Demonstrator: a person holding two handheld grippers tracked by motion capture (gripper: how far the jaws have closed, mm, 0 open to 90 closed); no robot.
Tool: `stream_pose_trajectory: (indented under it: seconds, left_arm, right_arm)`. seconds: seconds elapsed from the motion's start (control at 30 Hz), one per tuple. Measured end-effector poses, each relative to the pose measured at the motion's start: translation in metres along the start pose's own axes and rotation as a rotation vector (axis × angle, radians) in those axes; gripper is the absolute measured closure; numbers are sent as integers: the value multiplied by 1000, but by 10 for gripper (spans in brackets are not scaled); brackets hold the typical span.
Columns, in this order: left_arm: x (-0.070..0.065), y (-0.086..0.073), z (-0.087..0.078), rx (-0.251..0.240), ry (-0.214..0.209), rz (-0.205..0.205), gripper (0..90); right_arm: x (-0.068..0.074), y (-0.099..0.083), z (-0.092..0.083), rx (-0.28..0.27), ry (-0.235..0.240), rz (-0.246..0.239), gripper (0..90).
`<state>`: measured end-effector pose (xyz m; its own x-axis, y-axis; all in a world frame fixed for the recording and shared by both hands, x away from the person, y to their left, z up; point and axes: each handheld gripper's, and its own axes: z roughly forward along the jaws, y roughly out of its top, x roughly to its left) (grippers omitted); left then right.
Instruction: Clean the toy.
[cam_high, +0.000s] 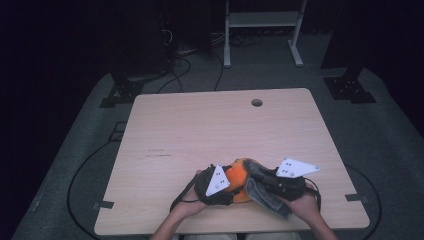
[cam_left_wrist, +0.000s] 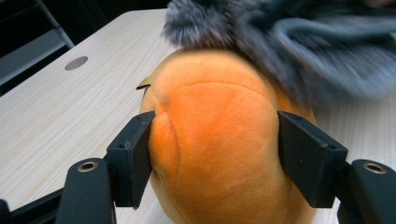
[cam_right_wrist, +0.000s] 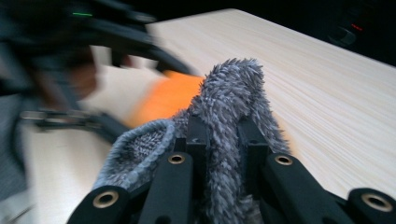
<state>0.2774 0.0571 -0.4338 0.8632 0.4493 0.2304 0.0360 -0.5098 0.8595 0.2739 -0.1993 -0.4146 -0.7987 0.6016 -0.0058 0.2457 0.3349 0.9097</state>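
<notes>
Plush (cam_left_wrist: 219, 149) upright in L tongs (cam_left_wrist: 215, 154).

Left hand-held gripper (cam_high: 231, 184) jaws partly closed, right hand-held gripper (cam_high: 261, 181) clamped tight, forearms low, converging

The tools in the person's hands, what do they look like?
Both tools, left and right, are black, each topped with a pale three-cornered plate dotted with small holes. Blocky black jaws sit on arms with brass-ringed holes, and a dark cable trails from each.

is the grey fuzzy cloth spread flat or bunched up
Bunched: the grey fuzzy cloth is pinched into a fold in the right gripper.
</notes>
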Motion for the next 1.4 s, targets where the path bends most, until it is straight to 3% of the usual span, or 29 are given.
stream_pose_trajectory:
  seconds: [0.03,0.07,0.1,0.13,0.17,0.2,0.27,0.3,0.33,0.37,0.4,0.47,0.5,0.53,0.6,0.7,0.73,0.83,0.87,0.9,0.93,0.97,1.0,1.1,1.17,1.27,1.3,1.33,1.4]
  left_arm:
    - [2,0,0,-6,-7,-22,245]
    - [9,4,-1,-17,-32,-135,187]
    - [9,4,-1,-17,-32,-135,144]
    - [12,6,1,-12,-35,-205,109]
    - [12,6,1,-12,-35,-205,108]
    - [12,5,4,19,-59,-207,118]
    - [10,1,3,9,-59,-168,229]
    - [10,1,3,9,-59,-168,273]
    - [8,3,1,-10,-35,-126,314]
    - [8,3,1,-10,-35,-126,338]
    - [2,9,1,-44,-13,-41,348]
    - [-5,13,3,-53,11,65,350]
    - [-5,13,3,-53,11,65,343]
    - [-8,13,5,-54,2,98,332]
    - [-8,12,5,-47,-11,98,316]
    - [-5,5,3,-42,-30,79,319]
    - [-3,2,1,-41,-39,59,318]
    - [-1,0,-1,-41,-50,45,311]
    - [3,2,-1,-47,-65,-17,250]
    - [3,2,-1,-47,-65,-17,181]
    - [9,5,2,-28,-78,-133,127]
    - [9,5,2,-28,-78,-133,106]
    - [11,3,4,-11,-108,-178,110]
    - [11,-1,2,-21,-114,-161,237]
    - [9,-3,0,-18,-110,-142,275]
    - [8,-4,-1,-17,-109,-112,297]
    - [8,-4,-1,-17,-109,-112,302]
    - [7,-4,-1,-29,-102,-99,312]
    - [3,-2,-1,-57,-75,-50,343]
  right_arm:
    - [-9,-6,-2,11,-16,46,778]
    - [-9,-8,-2,6,-11,54,778]
    - [-9,-8,-2,6,-11,54,778]
    - [-4,-6,-1,2,13,45,778]
    - [-4,-6,-1,2,13,45,778]
    - [2,-3,1,-8,53,23,778]
    - [6,-3,3,8,55,-7,777]
    - [6,-3,3,8,55,-7,777]
    - [1,-3,1,-1,48,19,777]
    - [1,-3,1,-1,48,19,777]
    - [1,-1,-4,-29,32,13,777]
    - [4,3,-8,-63,45,10,777]
    - [6,6,-9,-74,66,7,777]
    - [9,7,-8,-70,72,-10,777]
    - [12,4,-5,-47,73,-36,777]
    - [6,0,-2,-43,77,-15,777]
    - [-3,-4,-1,-31,51,29,777]
    - [-12,-9,-2,-24,29,77,777]
    - [-12,-12,-3,-19,35,97,777]
    - [-12,-12,-3,-19,35,97,777]
    - [-6,-11,-2,-16,39,71,777]
    - [-6,-11,-2,-16,39,71,777]
    - [-3,-9,-2,-19,57,56,777]
    - [-4,-10,-2,-15,64,56,777]
    - [-9,-13,-3,-21,74,86,777]
    - [-22,-22,-2,-4,44,152,776]
    - [-22,-22,-2,-4,44,152,776]
    - [-29,-26,-3,21,23,186,776]
    - [-34,-27,-5,20,30,223,778]
